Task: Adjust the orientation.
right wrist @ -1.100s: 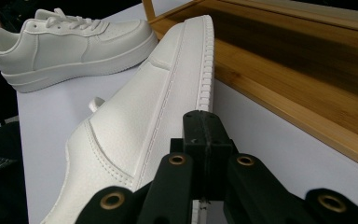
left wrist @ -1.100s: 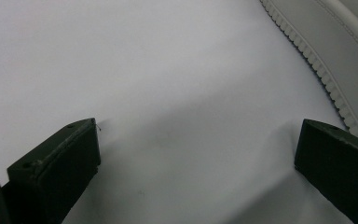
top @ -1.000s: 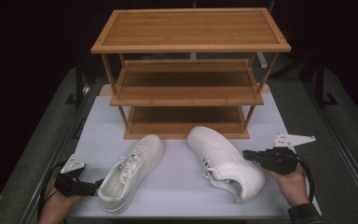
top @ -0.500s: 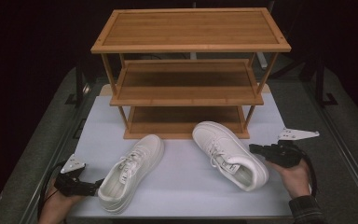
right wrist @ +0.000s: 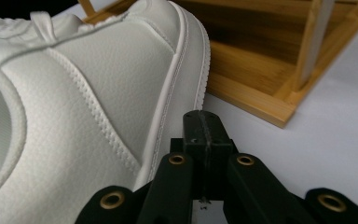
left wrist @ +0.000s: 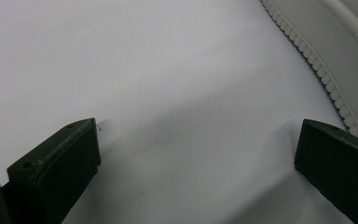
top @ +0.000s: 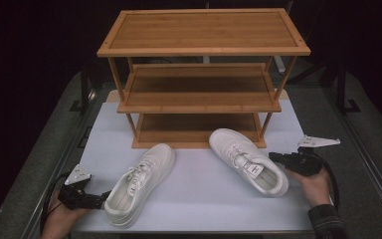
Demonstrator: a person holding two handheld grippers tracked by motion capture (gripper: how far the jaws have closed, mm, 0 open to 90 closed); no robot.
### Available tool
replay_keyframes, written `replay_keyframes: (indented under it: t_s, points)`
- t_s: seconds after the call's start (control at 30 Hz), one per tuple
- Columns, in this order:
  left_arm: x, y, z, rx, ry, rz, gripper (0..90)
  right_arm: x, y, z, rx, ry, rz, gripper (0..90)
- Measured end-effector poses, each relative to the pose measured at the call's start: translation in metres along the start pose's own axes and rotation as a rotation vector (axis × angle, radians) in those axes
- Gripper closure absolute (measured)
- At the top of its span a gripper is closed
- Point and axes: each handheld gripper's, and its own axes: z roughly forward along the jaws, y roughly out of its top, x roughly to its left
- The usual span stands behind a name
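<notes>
Shoes, two white ones, lie on the white table (top: 194, 199) in front of the wooden rack (top: 201, 79). One white shoe (top: 140, 183) is on the near left. The left gripper (top: 99, 199) is just beside its heel, jaws wide apart with nothing between them. The other white shoe (top: 248, 162) is on the right, its toe near the rack. The right gripper (top: 274, 157) is pressed shut, its tips against that shoe's side.

Bamboo three-tier rack (top: 201, 74) on white mat (top: 199, 199)
</notes>
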Motion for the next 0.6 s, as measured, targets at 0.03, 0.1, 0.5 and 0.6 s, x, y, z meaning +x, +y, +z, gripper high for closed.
replay_keyframes:
  t_s: [0.03, 0.1, 0.5, 0.6]
  points:
    - [0.0, 0.0, 0.0, 0.001, 0.0, 0.0, 0.0, -0.002, -0.001, 0.001, 0.008, -0.006, 0.005, 90.0]
    - [0.0, 0.0, 0.0, 0.002, 0.0, 0.0, 0.0, -0.009, -0.005, 0.006, 0.045, -0.026, 0.014, 90.0]
    - [0.0, 0.0, 0.0, 0.001, 0.0, 0.0, 0.0, -0.017, -0.011, 0.004, 0.044, -0.069, 0.037, 89.5]
    - [0.0, 0.0, 0.0, -0.001, 0.0, 0.0, 0.0, -0.015, -0.003, -0.01, 0.012, -0.098, 0.024, 82.4]
